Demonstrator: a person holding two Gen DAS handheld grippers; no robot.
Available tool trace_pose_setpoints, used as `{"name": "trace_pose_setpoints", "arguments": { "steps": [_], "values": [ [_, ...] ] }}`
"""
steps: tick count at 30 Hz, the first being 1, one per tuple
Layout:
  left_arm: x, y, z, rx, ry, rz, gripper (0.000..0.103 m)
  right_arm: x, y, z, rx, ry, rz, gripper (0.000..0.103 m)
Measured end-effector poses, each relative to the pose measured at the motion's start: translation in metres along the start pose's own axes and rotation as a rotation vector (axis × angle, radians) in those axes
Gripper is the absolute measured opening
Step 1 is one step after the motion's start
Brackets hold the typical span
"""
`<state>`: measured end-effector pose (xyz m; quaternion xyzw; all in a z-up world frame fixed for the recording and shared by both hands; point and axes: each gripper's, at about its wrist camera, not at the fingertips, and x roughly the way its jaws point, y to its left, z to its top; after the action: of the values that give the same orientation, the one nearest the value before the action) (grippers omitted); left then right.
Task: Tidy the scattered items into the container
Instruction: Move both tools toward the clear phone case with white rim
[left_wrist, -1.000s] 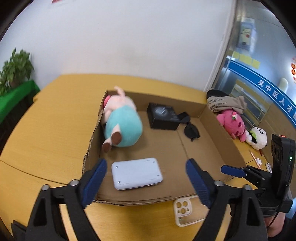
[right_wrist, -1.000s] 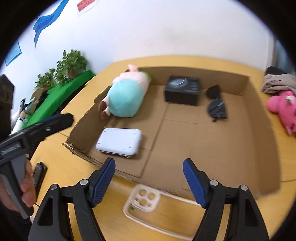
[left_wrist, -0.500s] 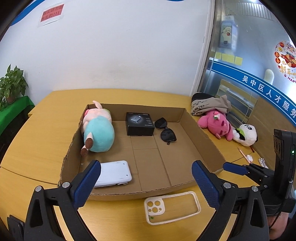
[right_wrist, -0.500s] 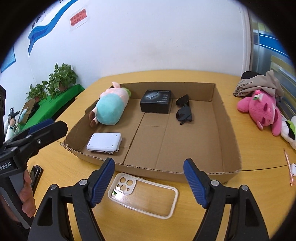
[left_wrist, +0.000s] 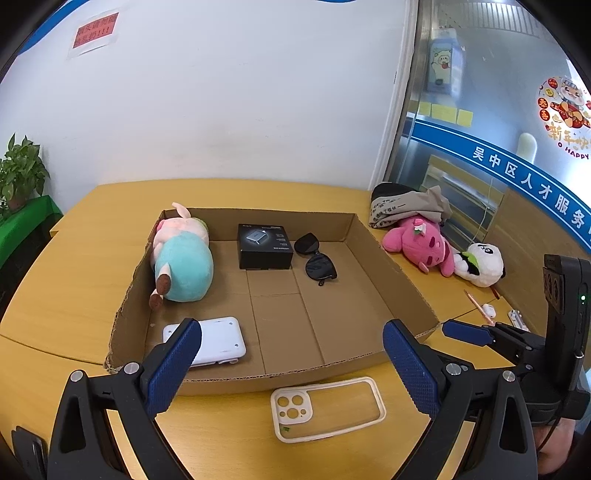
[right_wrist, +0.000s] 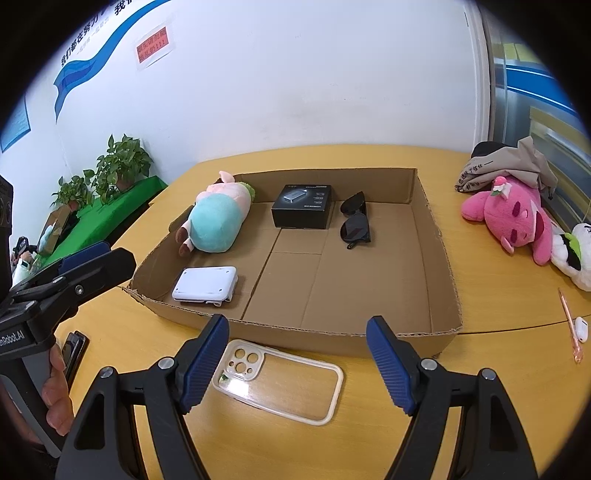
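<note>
A shallow cardboard box (right_wrist: 436, 236) sits on a yellow wooden table (right_wrist: 480, 369). Inside it lie a teal and pink plush pig (right_wrist: 218, 218), a black carton (right_wrist: 303, 211), dark sunglasses (right_wrist: 354, 221) and a white flat device (right_wrist: 205, 285). Not yet tidied: a clear phone case (right_wrist: 280, 380) flat on the table just in front of the box's near wall, a pink plush toy (right_wrist: 513, 218) and a panda plush (right_wrist: 572, 254) well to the right, with a pink pen (right_wrist: 569, 325) nearer. The right gripper (right_wrist: 297, 365) hovers over the phone case with its jaws wide and nothing between them. The left gripper (left_wrist: 291, 365) also stands wide open and empty above the box's near edge. The phone case looks the likely next pick, and it carries risk: it is thin, flexible and lies flat, so the blue pads may slide over its rim or push it along the smooth table and under the box wall. A grip on one side alone could bend it and let it spring free. Lifting too low could catch the ragged cardboard edge and shift the box.
</note>
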<state>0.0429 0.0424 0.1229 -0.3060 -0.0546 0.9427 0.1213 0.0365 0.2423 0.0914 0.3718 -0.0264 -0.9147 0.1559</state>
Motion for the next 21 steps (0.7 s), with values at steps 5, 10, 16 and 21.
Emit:
{"name": "trace_pose_setpoints", "arguments": {
  "steps": [5, 10, 16, 21],
  "values": [
    [0.002, -0.003, -0.006, 0.011, 0.011, -0.002, 0.100, 0.001, -0.005, -0.003, 0.001, 0.000, 0.007, 0.077],
    [0.012, 0.002, -0.026, 0.009, 0.064, -0.016, 0.100, 0.013, -0.039, -0.026, 0.065, 0.055, 0.009, 0.077],
    [0.044, 0.009, -0.066, -0.013, 0.179, -0.049, 0.096, 0.040, -0.064, -0.066, 0.112, 0.172, -0.004, 0.077],
    [0.079, 0.005, -0.087, -0.007, 0.287, -0.072, 0.077, 0.064, -0.055, -0.080, 0.076, 0.229, -0.012, 0.077]
  ]
}}
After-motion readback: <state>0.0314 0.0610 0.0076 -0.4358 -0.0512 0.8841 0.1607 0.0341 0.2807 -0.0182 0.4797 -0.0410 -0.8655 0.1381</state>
